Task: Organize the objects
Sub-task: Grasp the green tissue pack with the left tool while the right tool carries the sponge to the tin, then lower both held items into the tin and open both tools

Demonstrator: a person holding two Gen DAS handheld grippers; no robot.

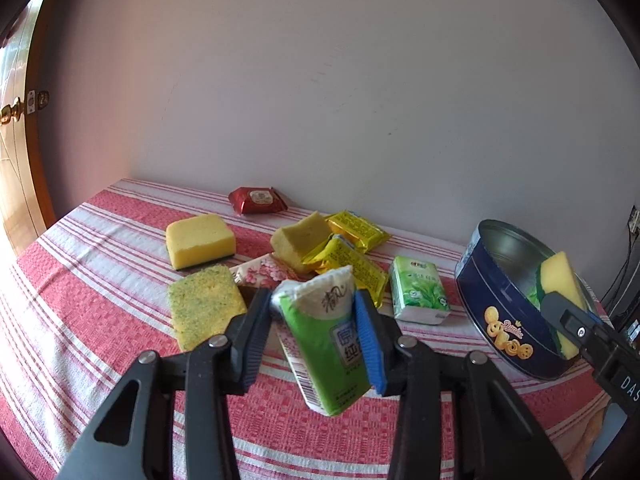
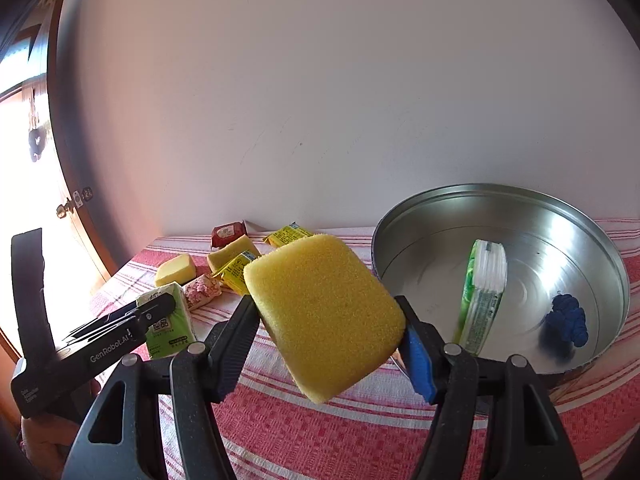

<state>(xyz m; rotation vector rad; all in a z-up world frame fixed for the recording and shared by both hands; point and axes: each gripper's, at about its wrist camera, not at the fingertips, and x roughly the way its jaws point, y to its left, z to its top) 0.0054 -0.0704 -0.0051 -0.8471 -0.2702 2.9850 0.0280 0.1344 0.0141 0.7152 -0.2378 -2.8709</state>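
Left tongs [image 1: 316, 336] are clamped on a green tissue pack [image 1: 320, 344], lifted off the striped worktop [image 1: 100, 280]. Right tongs [image 2: 332, 344] are squeezing a yellow sponge [image 2: 324, 312] just in front of the open cookie tin [image 2: 600, 264], which has another tissue pack [image 2: 482, 292] inside. Further back, sponges and snack packets [image 1: 352, 240] are piled near the wall.

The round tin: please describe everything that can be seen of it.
The tin is round and lidless, dark blue outside with printed yellow cookies, bare shiny metal inside. It stands on the striped cloth at the table's right end, near the wall. Inside it a green tissue pack stands on edge and a small blue object lies on the bottom. The right gripper holds a yellow sponge at its near rim.
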